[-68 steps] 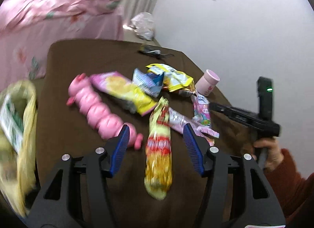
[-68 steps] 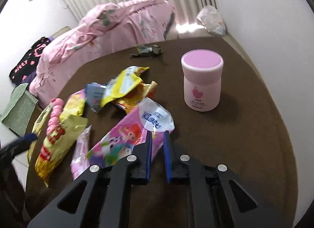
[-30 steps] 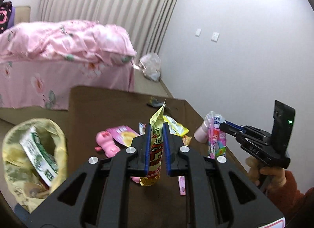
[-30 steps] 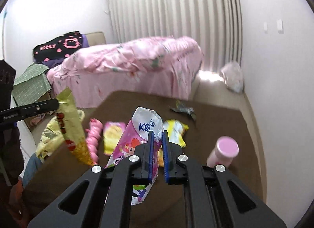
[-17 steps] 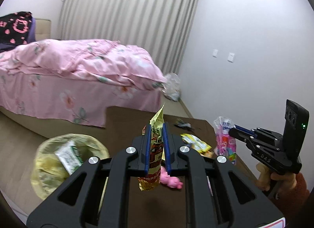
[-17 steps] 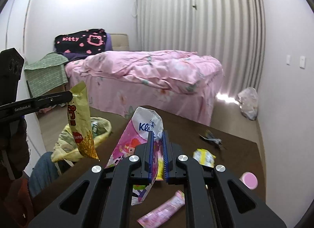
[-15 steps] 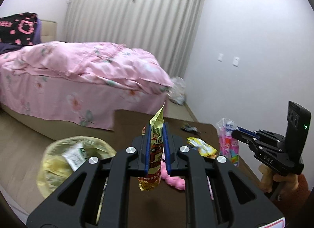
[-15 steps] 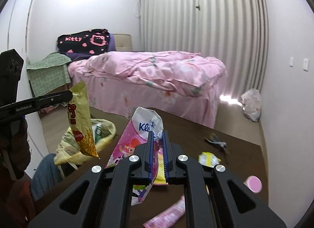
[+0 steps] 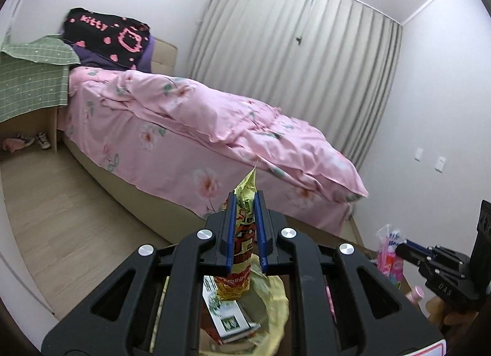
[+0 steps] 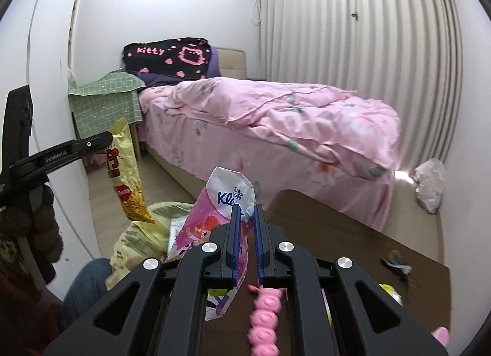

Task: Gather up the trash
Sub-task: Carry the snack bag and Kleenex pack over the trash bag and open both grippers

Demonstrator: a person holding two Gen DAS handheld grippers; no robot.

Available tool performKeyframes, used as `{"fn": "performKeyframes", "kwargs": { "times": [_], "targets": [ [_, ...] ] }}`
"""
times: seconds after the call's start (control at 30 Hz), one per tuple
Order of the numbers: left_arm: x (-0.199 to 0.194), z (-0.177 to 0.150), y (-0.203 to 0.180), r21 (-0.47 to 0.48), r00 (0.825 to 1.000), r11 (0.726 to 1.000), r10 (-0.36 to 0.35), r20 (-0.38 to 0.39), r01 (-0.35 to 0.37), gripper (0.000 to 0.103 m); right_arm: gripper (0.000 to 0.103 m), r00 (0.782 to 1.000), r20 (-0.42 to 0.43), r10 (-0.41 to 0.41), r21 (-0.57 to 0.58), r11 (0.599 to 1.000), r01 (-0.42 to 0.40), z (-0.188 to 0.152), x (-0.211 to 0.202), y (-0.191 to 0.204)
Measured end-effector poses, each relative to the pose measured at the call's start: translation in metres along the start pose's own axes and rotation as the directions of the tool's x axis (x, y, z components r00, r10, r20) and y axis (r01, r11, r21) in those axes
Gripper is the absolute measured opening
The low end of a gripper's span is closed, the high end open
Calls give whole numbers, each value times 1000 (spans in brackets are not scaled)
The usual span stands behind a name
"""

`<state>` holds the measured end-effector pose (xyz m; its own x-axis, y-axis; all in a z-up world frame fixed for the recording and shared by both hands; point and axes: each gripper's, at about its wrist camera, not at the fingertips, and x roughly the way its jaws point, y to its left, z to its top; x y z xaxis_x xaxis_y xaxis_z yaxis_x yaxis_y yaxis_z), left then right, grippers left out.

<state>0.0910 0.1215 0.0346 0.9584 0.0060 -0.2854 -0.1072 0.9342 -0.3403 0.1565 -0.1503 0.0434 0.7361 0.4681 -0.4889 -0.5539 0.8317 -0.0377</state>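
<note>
My left gripper [image 9: 245, 202] is shut on a yellow and red snack bag [image 9: 239, 267] and holds it hanging just above the open yellow trash bag [image 9: 273, 304], which holds a green and white box [image 9: 228, 319]. The snack bag [image 10: 124, 178] and the trash bag [image 10: 138, 239] also show in the right wrist view. My right gripper [image 10: 246, 212] is shut on a pink tissue wrapper [image 10: 211, 227] and holds it in the air beside the trash bag, above the brown table [image 10: 322, 227]. The wrapper [image 9: 388, 251] shows at the right in the left wrist view.
A pink caterpillar toy [image 10: 265, 319], a dark scrap [image 10: 397, 261] and a yellow wrapper [image 10: 391, 293] lie on the table. A pink bed [image 9: 199, 129] stands behind. A white plastic bag [image 10: 431, 184] sits on the floor by the curtain.
Both grippers have swung left from over the table towards the trash bag. The snack bag now hangs over the bag's opening. The tissue wrapper has come up beside it.
</note>
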Motion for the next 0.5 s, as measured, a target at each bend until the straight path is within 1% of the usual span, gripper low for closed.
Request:
{"fn": "performKeyframes", "kwargs": {
  "times": [0.13,0.2,0.23,0.3,0.33,0.4,0.43,0.5],
  "targets": [
    [15,-5,9,-15,1000,1000,-10,13,10,11,9,999,-26,38,9,999,-38,4,36,8],
    [27,-11,14,-16,1000,1000,-1,14,1,11,9,998,-37,53,16,998,-53,5,50,9],
    [33,-13,15,-16,1000,1000,6,-4,-6,11,9,997,-43,61,15,998,-61,5,59,10],
    [49,-24,19,-16,997,999,31,-67,-32,11,9,996,-53,73,10,997,-72,6,74,14],
    [57,-34,22,-8,992,999,44,-114,-45,11,9,995,-58,82,6,997,-82,6,84,16],
    [70,-55,28,21,977,996,84,-198,-82,11,9,992,-68,102,2,995,-103,5,98,18],
    [77,-69,34,36,960,993,117,-256,-112,11,9,991,-72,109,1,994,-110,5,103,20],
    [82,-85,42,33,938,990,141,-316,-138,11,9,987,-95,127,-1,992,-128,1,119,23]
  ]
}}
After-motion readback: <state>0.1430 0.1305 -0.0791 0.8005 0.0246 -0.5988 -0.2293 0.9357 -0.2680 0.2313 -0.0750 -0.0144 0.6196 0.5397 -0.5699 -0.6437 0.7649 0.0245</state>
